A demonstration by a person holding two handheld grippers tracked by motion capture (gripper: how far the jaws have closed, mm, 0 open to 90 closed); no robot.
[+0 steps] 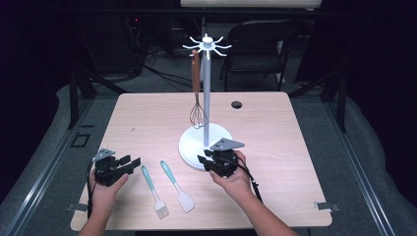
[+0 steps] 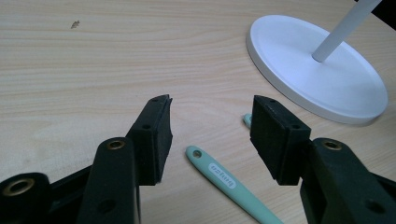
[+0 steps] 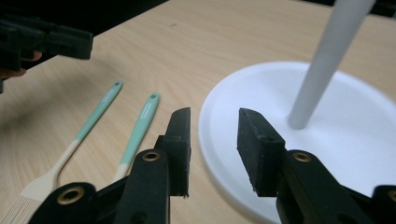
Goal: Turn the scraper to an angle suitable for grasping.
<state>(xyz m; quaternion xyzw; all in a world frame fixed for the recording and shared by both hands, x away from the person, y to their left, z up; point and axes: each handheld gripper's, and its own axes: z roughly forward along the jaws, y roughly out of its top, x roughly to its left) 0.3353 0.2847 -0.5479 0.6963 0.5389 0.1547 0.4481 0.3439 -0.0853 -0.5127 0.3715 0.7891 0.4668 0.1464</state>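
High view: both hand-held grippers (image 1: 129, 162) (image 1: 201, 160) gape, nothing grasped — brush (image 1: 153, 191) and spatula (image 1: 177, 186) lie between them.

bare table (image 1: 147, 115) left of stand (image 1: 206, 98) and whisk (image 1: 197, 114)

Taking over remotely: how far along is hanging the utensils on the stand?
Done: the whisk hangs from a hook on the white stand. In hand: nothing; the left gripper and the right gripper are both open and empty, the right low beside the stand's base. Left: the teal brush and teal spatula lie on the table.
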